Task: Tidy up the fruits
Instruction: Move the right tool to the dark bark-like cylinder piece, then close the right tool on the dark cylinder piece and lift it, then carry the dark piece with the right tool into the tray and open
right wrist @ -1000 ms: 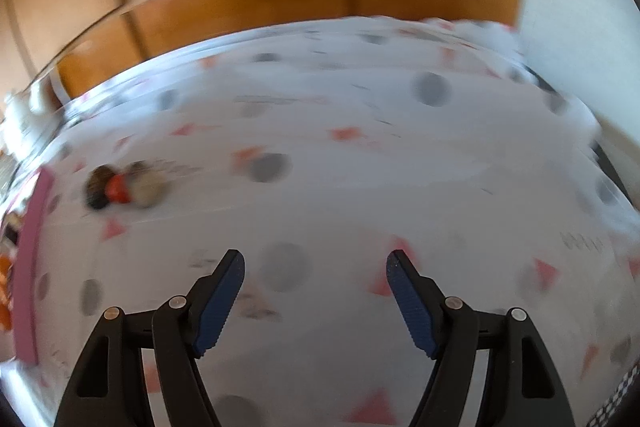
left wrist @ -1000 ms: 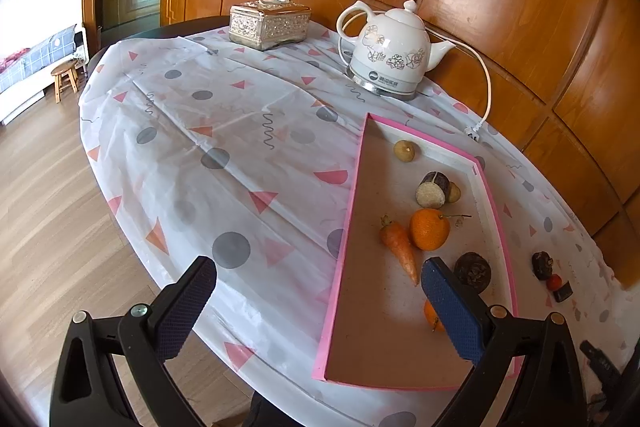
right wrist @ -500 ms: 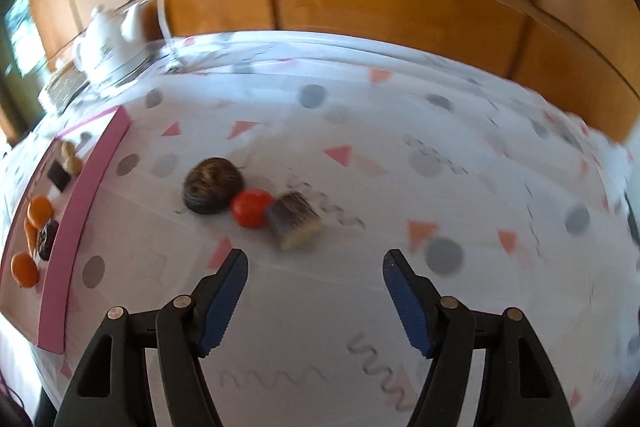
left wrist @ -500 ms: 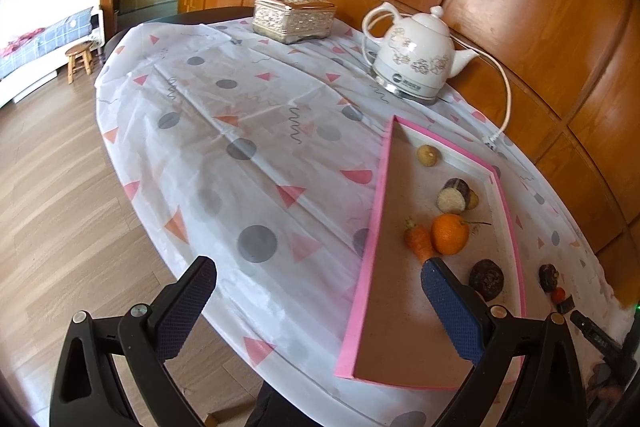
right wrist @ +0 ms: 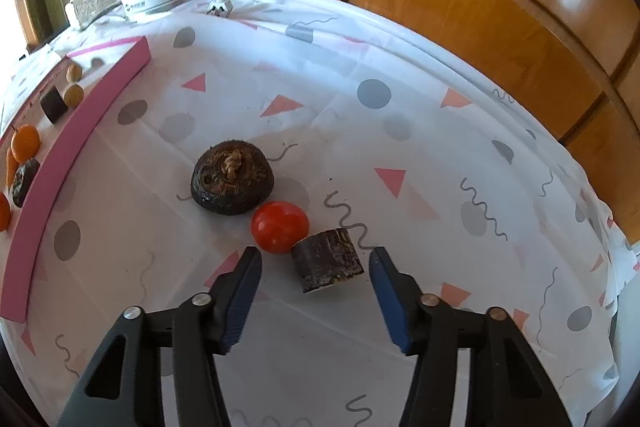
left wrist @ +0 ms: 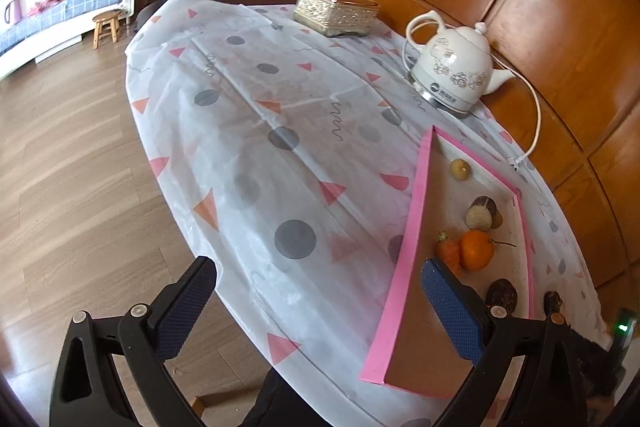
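Since half a second ago your right gripper (right wrist: 314, 273) has closed in on the three loose pieces, so the dark cut cylinder (right wrist: 327, 260) now sits between its wide-open jaws instead of ahead of them, while your left gripper (left wrist: 316, 301) has drifted so the pink tray (left wrist: 404, 267) lies further to its right. Both sets of jaws are spread and hold nothing. The cylinder lies on its side on the surface, touching the red tomato (right wrist: 280, 232), which in turn touches the hairy brown root (right wrist: 232, 183); all three are outside the tray, well to its right. Your main risk, as I judge it, is the left pad of the right gripper: it points almost at the tomato, so closing from here could nudge that round fruit and send it rolling over the slick tablecloth (right wrist: 420, 131), or pinch tomato and cylinder together. The cylinder could also roll or twist out if you squeeze across its curved side. Your right gripper is low, angled down toward the surface, with the cylinder slightly nearer its right pad. Your left gripper hangs off the near edge, partly over the floor (left wrist: 80, 187), its right pad overlapping the tray where the orange (left wrist: 476, 250), carrot (left wrist: 448, 253) and other pieces lie.
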The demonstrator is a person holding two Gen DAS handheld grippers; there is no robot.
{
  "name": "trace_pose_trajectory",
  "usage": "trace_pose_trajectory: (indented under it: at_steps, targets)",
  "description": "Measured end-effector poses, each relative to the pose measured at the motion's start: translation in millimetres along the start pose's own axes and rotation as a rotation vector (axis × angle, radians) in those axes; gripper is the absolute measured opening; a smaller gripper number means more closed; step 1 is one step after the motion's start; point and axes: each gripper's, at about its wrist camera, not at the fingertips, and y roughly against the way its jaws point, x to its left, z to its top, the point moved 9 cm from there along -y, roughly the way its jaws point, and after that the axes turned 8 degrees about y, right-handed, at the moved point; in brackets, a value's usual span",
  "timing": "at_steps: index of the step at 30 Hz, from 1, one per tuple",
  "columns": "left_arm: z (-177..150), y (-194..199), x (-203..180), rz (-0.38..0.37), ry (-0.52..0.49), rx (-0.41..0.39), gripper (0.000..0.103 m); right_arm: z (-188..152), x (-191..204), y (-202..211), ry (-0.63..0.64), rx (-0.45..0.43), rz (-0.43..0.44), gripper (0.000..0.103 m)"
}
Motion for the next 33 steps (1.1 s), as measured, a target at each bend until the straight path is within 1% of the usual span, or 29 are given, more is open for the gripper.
trace_pose_trajectory:
  at_steps: [3, 6, 8, 10, 12, 15, 19, 23, 27, 33]
  targets:
    - [-1, -1, 5, 0.011, 0.016, 0.004, 0.103, -1, 1, -2, 0.006, 0.003, -0.001, 0.048]
    - [-1, 0, 7, 0.016, 0.024, 0.003, 0.103, -3, -2, -1, 0.009, 0.004, -0.022, 0.036]
    - [-1, 2, 5, 0.016, 0.016, -0.004, 0.103, -5, -3, 2, 0.003, 0.002, -0.022, 0.036]
    - [-1, 4, 3, 0.016, 0.001, -0.016, 0.103, -8, -3, 5, 0.002, -0.003, -0.041, 0.035]
    - [0, 9, -3, 0.010, -0.027, -0.036, 0.103, -11, -6, 10, -0.028, -0.017, -0.052, 0.035]
    - [1, 14, -12, 0.002, -0.072, -0.061, 0.103, -12, -8, 28, -0.082, -0.062, -0.047, 0.035]
    - [-3, 18, -25, -0.016, -0.129, -0.078, 0.103, -9, 7, 51, -0.097, -0.125, 0.002, 0.035]
    - [-7, 18, -30, -0.023, -0.150, -0.073, 0.103, -4, 30, 65, -0.090, -0.166, 0.058, 0.035]
    - [-9, 19, -31, -0.026, -0.160, -0.073, 0.103, 4, 63, 71, -0.061, -0.187, 0.130, 0.035]
    - [-13, 24, -38, -0.033, -0.198, -0.086, 0.103, 16, 126, 83, 0.022, -0.211, 0.252, 0.035]
